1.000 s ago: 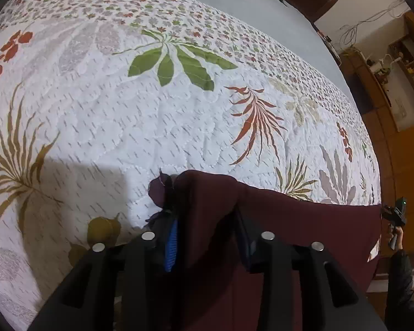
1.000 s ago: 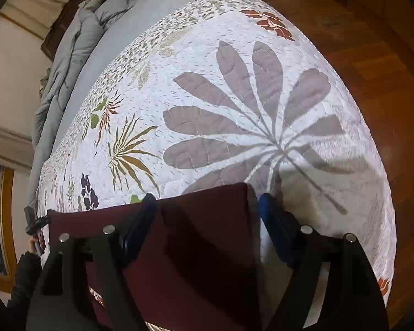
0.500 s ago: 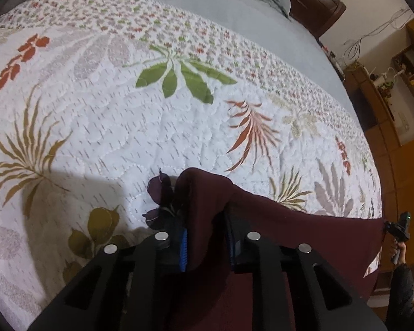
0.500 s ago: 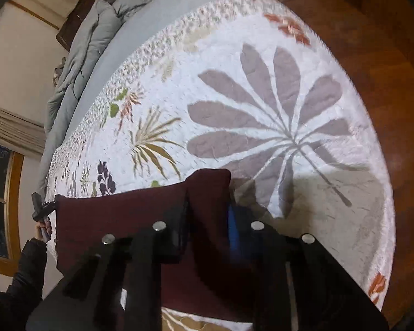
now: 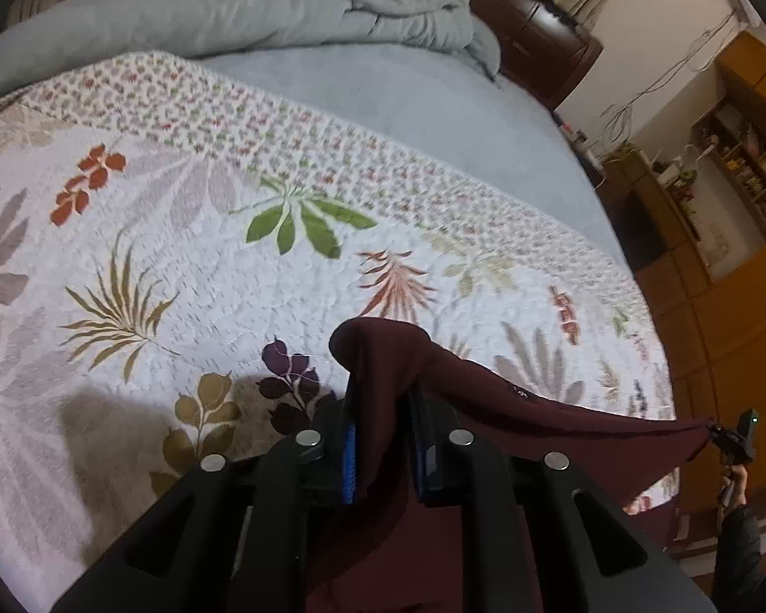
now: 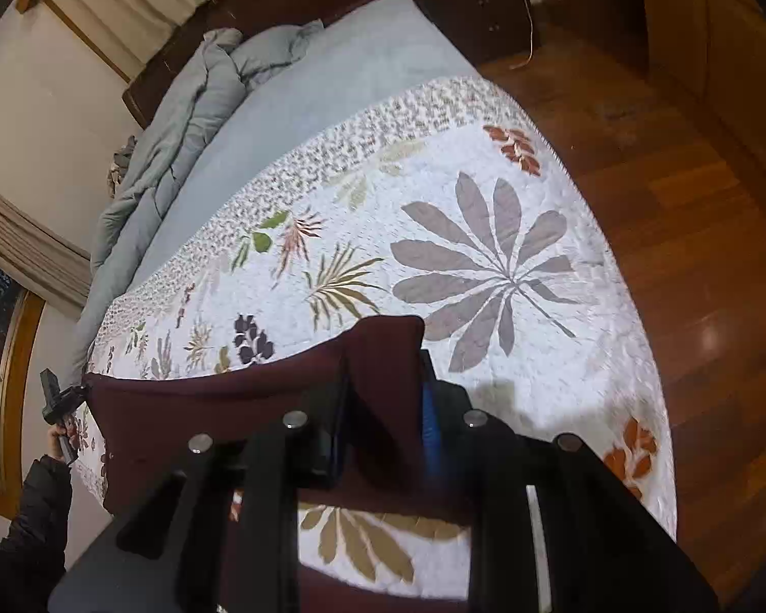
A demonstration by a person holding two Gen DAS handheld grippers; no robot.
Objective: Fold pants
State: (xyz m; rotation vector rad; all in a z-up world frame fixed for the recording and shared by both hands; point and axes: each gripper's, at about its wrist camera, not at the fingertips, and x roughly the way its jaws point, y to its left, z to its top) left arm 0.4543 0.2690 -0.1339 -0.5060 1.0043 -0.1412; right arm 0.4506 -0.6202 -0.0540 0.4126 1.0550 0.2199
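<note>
- Two grippers were mine, each pinching one corner of the maroon pants (image 5: 526, 403).
- My left gripper (image 5: 383, 439) had a bunched corner of the cloth between its blue pads; its jaws were closing on it, and the fabric humped up past the fingertips.
- My right gripper (image 6: 383, 408) had its jaws pressed on the other corner, a fold of the same cloth poking out ahead of them.
- Between the two grips the pants' edge ran as a stretched, slightly sagging line, lifted off the quilt (image 5: 178, 235); the rest of the cloth hung down under my grippers, towards the near edge of the bed (image 6: 362, 66).
- Seen from the left wrist, my right gripper showed far off at the right edge, small, at the end of the taut cloth, with my hand (image 5: 735, 480) and dark sleeve below it.
- Seen from the right wrist, my left gripper sat at the left edge, with my other hand (image 6: 58, 439) under it.
- That white quilt with printed leaves covered the near part of the bed, and a grey duvet (image 5: 260, 5) lay crumpled at the headboard end.
- Wooden floor (image 6: 689, 235) lay beside the bed.
</note>
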